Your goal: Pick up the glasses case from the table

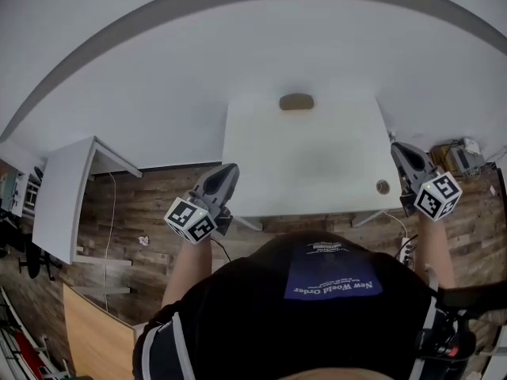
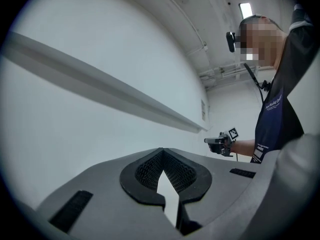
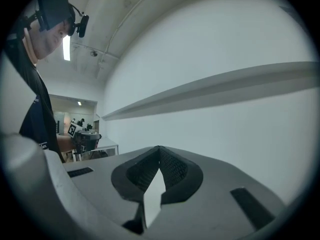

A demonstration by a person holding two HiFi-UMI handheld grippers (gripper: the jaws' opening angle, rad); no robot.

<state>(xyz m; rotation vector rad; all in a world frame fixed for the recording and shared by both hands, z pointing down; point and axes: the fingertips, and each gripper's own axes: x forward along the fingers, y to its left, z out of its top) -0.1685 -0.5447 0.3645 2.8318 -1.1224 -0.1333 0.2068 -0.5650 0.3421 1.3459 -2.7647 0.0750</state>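
The glasses case, a small olive-brown oval, lies at the far edge of the white table in the head view. My left gripper hovers by the table's near left corner, well short of the case. My right gripper hangs beside the table's right edge, also far from the case. In the left gripper view the left gripper is shut with nothing between its fingers, facing a white wall. In the right gripper view the right gripper is shut and empty as well. The case shows in neither gripper view.
A round cable grommet sits near the table's front right corner. A second white desk stands to the left on the wood floor. A power strip and clutter lie at the right. The person's dark shirt fills the bottom.
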